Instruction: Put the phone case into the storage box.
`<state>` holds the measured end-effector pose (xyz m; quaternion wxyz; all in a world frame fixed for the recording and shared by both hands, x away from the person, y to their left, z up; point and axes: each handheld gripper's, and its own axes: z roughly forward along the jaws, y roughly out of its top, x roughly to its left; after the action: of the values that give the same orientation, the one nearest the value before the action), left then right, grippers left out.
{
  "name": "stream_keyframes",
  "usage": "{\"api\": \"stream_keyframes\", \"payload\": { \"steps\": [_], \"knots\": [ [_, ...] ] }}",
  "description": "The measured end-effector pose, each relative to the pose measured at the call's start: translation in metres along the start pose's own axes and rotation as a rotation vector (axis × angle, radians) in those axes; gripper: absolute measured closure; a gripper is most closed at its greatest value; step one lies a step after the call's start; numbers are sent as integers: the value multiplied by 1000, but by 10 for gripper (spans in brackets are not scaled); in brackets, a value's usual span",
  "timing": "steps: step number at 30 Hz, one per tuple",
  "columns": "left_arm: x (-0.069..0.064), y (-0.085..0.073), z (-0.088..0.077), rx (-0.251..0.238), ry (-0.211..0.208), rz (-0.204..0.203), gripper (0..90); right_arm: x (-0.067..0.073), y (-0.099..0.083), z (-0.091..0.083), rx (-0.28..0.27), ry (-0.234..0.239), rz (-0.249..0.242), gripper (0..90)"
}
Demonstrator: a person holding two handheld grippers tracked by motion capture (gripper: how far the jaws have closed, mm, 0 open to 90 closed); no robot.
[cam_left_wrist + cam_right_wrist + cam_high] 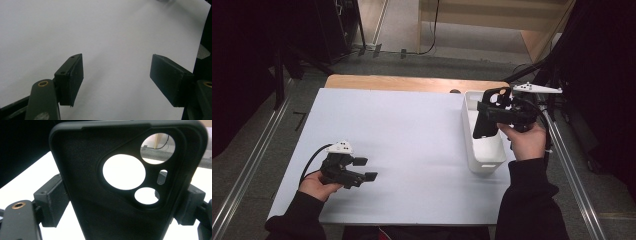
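Black phone case point(105, 202) clamped between my right gripper's point(492, 117) jaws, hanging above the white bin point(484, 150), my left gripper point(364, 170) spread wide, nothing between them, over the white tabletop point(412, 135).

The high view looks down and forward over the white worktop point(412, 150). Each tool's camera sits close behind its jaws; both share that worktop.
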<state>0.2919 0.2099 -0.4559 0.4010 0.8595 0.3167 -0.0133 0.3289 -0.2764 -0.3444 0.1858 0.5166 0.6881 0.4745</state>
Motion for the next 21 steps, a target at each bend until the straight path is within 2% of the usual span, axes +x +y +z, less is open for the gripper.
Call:
{"api": "stream_keyframes", "payload": {
  "steps": [5,12,21],
  "knots": [
    [0,0,0,2,1,0,268,-4,8,9,7,-8,3,131],
    [0,0,0,3,0,2,268,-9,18,26,6,9,19,131],
    [0,-1,1,1,-1,1,268,-21,38,39,15,-25,32,131]
  ]
}}
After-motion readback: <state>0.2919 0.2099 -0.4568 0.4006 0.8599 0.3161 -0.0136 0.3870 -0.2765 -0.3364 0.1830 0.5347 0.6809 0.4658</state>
